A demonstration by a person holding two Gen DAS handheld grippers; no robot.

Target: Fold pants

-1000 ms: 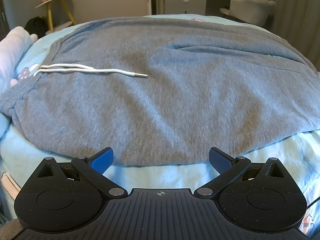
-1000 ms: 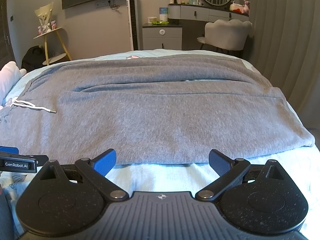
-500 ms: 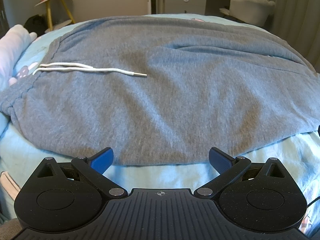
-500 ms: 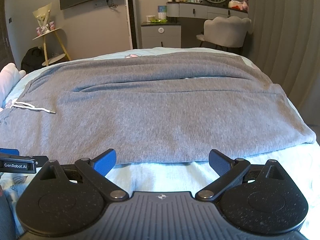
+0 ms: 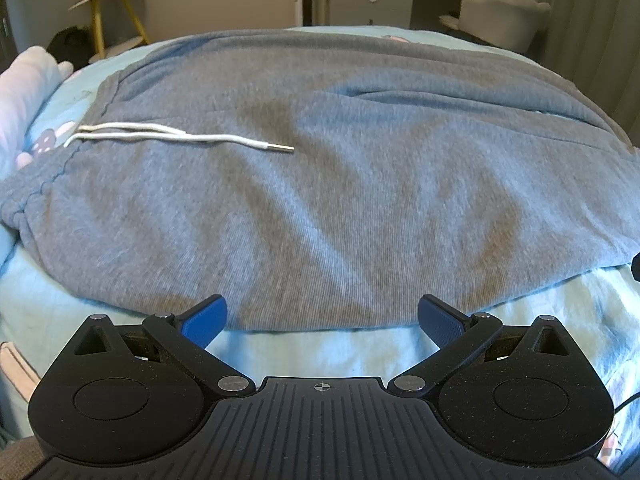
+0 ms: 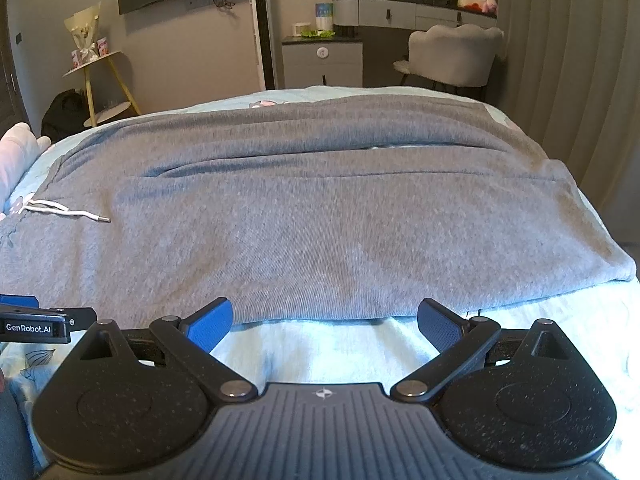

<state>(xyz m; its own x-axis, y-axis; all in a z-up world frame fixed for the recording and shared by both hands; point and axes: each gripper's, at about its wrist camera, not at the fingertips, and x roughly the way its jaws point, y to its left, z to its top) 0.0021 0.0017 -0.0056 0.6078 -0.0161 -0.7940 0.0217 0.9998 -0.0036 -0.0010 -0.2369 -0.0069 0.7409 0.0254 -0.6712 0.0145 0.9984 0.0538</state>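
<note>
The left gripper (image 5: 322, 318) has its fingers spread wide apart and holds nothing. The near edge of the grey pants (image 5: 340, 184) lies just ahead of the fingertips, spanning the gap between them; whether the blue pads (image 5: 204, 320) touch the cloth is hard to tell from this angle. The pants lie spread flat on a light blue bed sheet (image 5: 320, 350), with the waistband off beyond the left finger and a white drawstring (image 5: 180, 140) lying on the cloth ahead and to the left.

The right gripper (image 6: 325, 319) is likewise wide open and empty. The same near edge of the pants (image 6: 320, 232) runs across just past its fingertips, and the leg ends reach out past the right finger. The drawstring (image 6: 66, 212) sits far to the left of the left finger. Part of the left gripper (image 6: 36, 322) shows just beside the right gripper's left finger, over the sheet (image 6: 320, 344).
</note>
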